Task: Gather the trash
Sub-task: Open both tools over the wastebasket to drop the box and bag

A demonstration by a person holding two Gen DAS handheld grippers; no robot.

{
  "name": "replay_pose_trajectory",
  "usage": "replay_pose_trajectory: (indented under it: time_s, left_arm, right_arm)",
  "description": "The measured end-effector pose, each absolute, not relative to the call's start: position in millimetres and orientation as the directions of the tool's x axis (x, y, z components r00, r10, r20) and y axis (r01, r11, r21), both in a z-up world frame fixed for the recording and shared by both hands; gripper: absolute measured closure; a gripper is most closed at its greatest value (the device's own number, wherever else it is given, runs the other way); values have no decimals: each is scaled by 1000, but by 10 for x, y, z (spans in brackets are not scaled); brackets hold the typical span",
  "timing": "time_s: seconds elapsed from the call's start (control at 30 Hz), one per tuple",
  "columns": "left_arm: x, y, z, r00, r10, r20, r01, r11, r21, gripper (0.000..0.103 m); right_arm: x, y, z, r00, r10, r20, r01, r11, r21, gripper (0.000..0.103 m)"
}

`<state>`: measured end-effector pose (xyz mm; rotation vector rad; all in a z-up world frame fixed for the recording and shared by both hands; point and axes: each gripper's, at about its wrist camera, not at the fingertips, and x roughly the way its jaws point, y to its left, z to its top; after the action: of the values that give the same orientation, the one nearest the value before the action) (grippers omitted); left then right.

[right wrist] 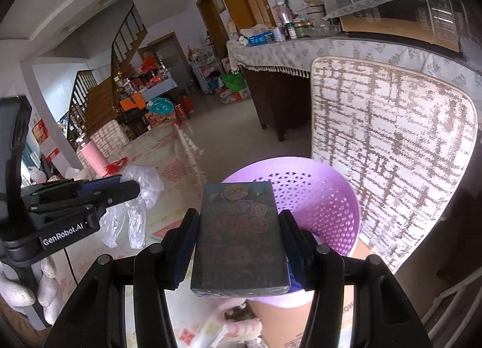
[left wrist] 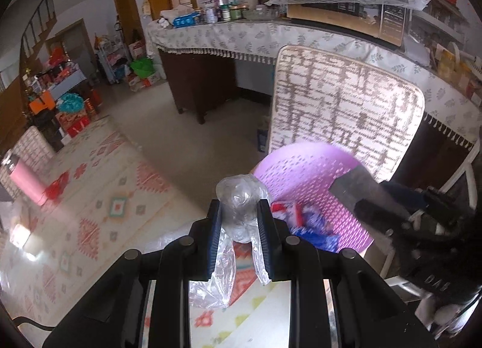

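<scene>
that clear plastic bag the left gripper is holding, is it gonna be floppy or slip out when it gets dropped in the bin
Probably floppy: the clear plastic bag bunches into a wad between the left hand-held gripper fingers, with loose tails hanging below. Likely very light, so it may drift or cling rather than fall straight into the purple basket. The film looks glossy, possibly slippery, though the wad seems pinched firmly.

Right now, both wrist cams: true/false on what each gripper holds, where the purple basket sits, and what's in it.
1. The left gripper grips crumpled clear plastic. True.
2. The right gripper is empty. False: it is shut on a dark wrapped box.
3. The purple basket stands in front of a patterned cushion. True.
4. The basket has nothing in it. False: a red, white and blue wrapper lies inside.
</scene>
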<state>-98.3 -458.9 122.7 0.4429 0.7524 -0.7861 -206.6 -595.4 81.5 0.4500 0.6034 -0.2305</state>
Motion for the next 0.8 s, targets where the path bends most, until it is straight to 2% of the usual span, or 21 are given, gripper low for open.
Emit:
replay_pose_trajectory:
  time_s: [0.23, 0.27, 0.33, 0.37, 0.4, 0.67, 0.8]
  left_arm:
    - [-781, -4966, 1232, 379, -527, -760, 784, 620, -39, 80]
    - [-760, -4996, 1230, 370, -538, -758, 784, 618, -56, 77]
    - [-681, -5071, 1202, 325, -566, -758, 789, 604, -113, 55]
    - [-665, -5073, 1190, 320, -568, -758, 785, 607, -122, 38]
    - [-667, -5047, 1190, 330, -570, -753, 780, 613, -123, 34]
    - [-829, -4593, 1222, 407, -540, -737, 751, 657, -66, 32]
    - [-936, -4271, 1287, 439, -539, -719, 726, 685, -70, 31]
  right_arm:
    - [-1980, -6233, 701, 784, -97, -613, 389, 847, 363, 44]
    - [-1967, -6253, 686, 782, -101, -616, 395, 844, 363, 44]
    - [-1947, -6326, 644, 780, -111, -616, 411, 833, 371, 43]
    - [-1942, -6361, 631, 780, -110, -617, 415, 827, 378, 42]
    - [-1945, -6385, 620, 780, -107, -617, 419, 821, 387, 37]
    - [-2126, -6295, 631, 798, -97, -594, 423, 793, 439, 29]
    - [-2231, -6123, 658, 796, -121, -593, 436, 794, 424, 21]
